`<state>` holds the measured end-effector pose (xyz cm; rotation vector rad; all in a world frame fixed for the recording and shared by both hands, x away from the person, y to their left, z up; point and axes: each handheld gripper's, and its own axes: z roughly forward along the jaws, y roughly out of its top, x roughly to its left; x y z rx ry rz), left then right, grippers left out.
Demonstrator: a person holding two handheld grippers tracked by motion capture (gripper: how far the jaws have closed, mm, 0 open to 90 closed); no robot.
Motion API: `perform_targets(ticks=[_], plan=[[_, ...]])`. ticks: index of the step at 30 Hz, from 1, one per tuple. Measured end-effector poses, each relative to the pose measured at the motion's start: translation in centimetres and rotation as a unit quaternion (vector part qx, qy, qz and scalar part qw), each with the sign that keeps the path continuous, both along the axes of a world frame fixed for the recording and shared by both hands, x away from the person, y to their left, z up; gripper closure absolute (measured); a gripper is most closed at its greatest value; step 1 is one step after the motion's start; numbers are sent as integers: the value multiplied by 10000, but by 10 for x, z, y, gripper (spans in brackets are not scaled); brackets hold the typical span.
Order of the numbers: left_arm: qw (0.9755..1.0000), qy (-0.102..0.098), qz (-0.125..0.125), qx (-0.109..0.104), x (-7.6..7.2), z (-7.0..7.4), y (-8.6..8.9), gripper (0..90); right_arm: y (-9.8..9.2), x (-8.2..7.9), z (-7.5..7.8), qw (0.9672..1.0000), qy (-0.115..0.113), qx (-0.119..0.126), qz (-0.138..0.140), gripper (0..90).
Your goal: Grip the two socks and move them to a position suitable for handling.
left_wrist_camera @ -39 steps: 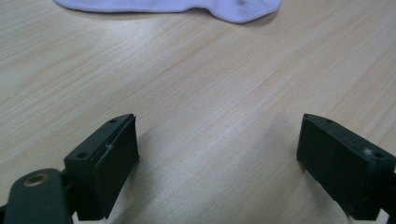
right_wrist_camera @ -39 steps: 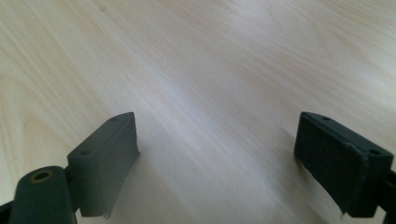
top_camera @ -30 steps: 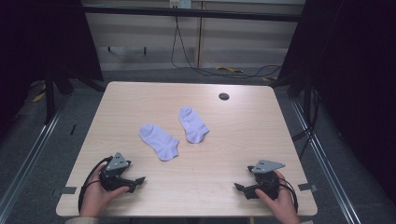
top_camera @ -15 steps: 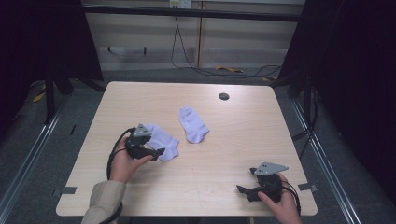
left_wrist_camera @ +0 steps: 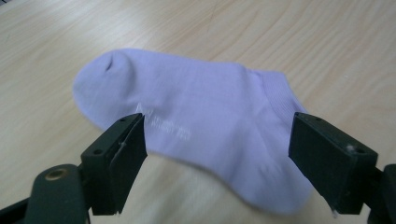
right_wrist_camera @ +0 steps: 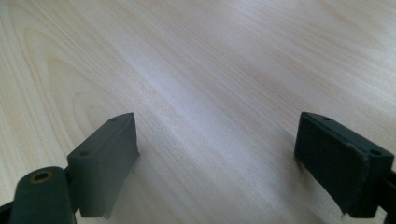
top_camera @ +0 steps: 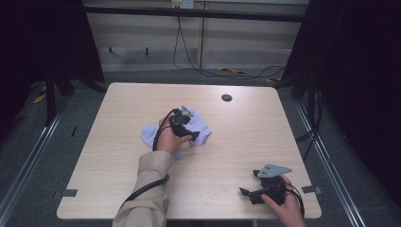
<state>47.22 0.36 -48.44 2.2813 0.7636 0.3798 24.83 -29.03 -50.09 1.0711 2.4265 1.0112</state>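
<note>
The left gripper [top_camera: 189, 134] was over the middle of the wooden surface [top_camera: 123, 104], held in the person's left hand [top_camera: 166, 140], whose beige sleeve [top_camera: 144, 189] came in from the near edge. In the high view it sat above the two pale lilac socks: the right-hand sock [top_camera: 202, 127] showed past the gripper, and the other sock [top_camera: 150, 134] lay just to the left of the hand, partly hidden by it.

In the left gripper view, the right-hand sock [left_wrist_camera: 196, 116] lay flat on the surface, toe end toward upper left, ribbed cuff toward the right. The fingers [left_wrist_camera: 122, 158] stood released, well apart, one at each side of the sock's near edge. No pad pressed on the fabric and nothing was grasped. Faint pale lettering showed on the sock near the left pad. Whether the tips touched the surface could not be told.

The right gripper [top_camera: 248, 193] rested near the front right corner of the surface in the person's right hand [top_camera: 283, 205], grey three-cornered plate [top_camera: 273, 170] on top, well apart from both socks. In the right gripper view its fingers [right_wrist_camera: 105, 158] were released and wide, with bare wood grain between them.

A small dark round hole [top_camera: 226, 98] sat in the surface toward the far edge.
</note>
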Motion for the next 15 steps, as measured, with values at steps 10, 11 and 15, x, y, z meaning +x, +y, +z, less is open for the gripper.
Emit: perform_targets(ticks=[10,11,15], plan=[[9928,1104,301,341,2,1,-27,725,0,0,0,10000,-2,6,0,126],[9934,1046,219,420,-2,3,-29,765,0,0,0,10000,-2,6,-1,126],[9952,956,122,-183,-18,19,-20,860,0,0,0,10000,0,-2,7,126]])
